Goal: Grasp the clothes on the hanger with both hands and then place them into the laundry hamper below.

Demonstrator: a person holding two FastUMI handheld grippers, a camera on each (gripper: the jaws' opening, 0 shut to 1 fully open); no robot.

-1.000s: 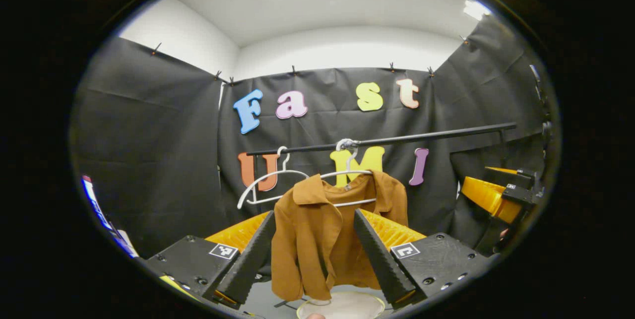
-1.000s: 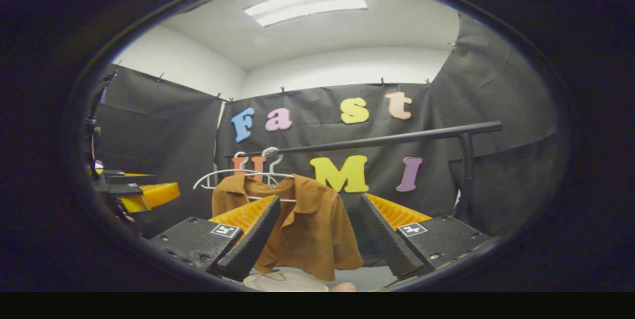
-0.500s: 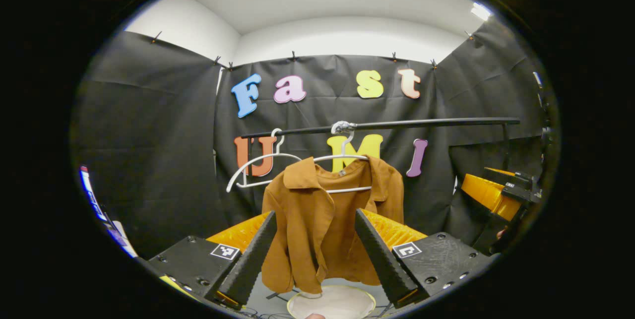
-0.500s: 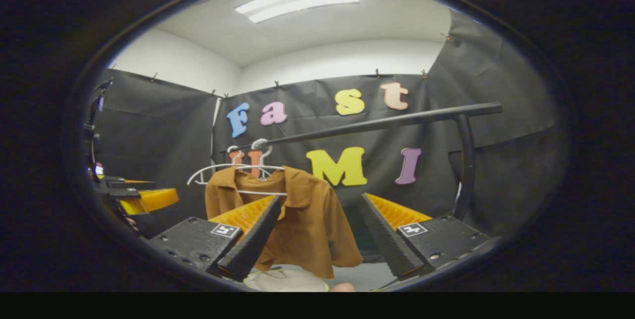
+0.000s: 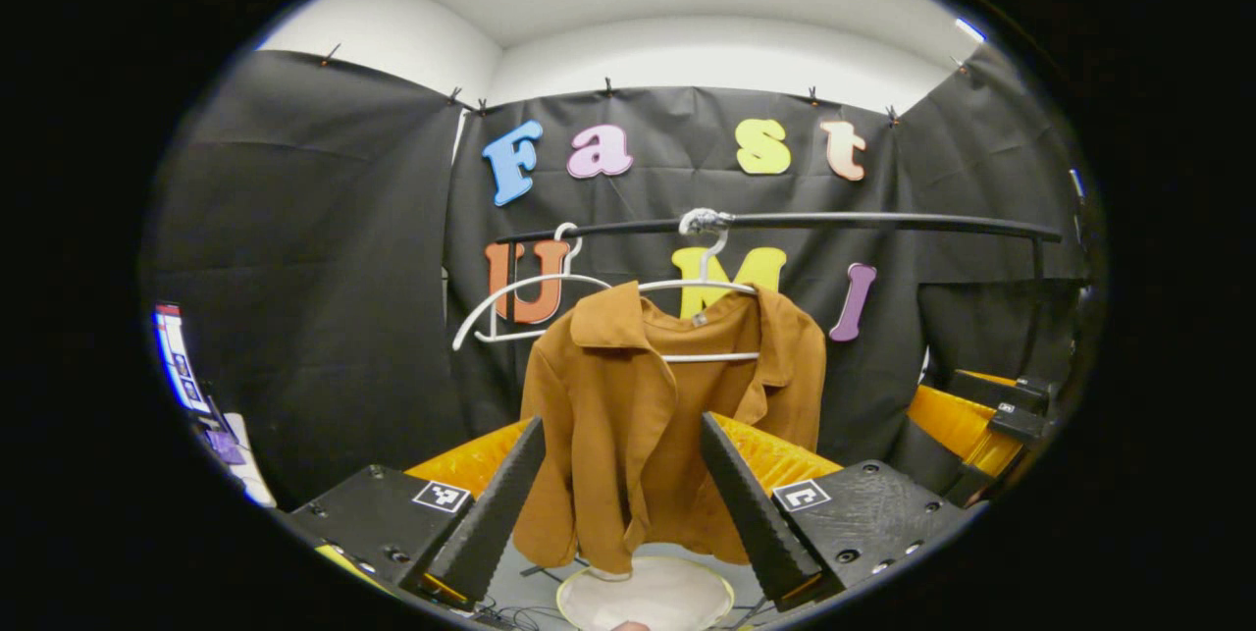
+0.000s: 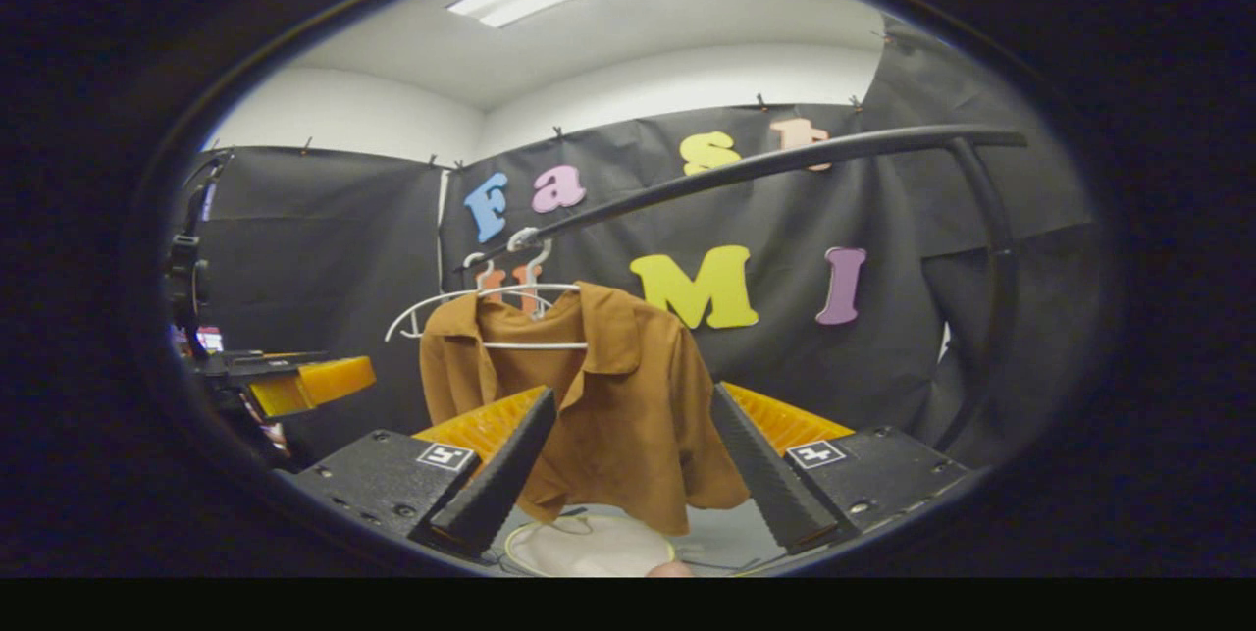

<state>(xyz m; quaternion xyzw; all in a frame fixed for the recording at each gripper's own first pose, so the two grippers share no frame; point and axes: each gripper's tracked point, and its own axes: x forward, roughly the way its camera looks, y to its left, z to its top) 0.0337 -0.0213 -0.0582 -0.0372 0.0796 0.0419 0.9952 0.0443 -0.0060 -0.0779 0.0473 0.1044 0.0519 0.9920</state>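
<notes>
In your left gripper view, your left gripper [image 5: 620, 503] is spread wide and empty; the rust-brown collared shirt [image 5: 659, 425] hangs ahead on a white wire hanger [image 5: 687, 289] from the black rail [image 5: 883, 222] (round white hamper [image 5: 645, 598] below). In your right gripper view, your right gripper [image 6: 633, 469] gapes too, the shirt [image 6: 599, 395] beyond its fingers, untouched.

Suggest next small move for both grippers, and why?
Probably advance both toward the brown shirt. The left gripper and right gripper are open and short of it; it hangs on the white hanger above the hamper.
</notes>
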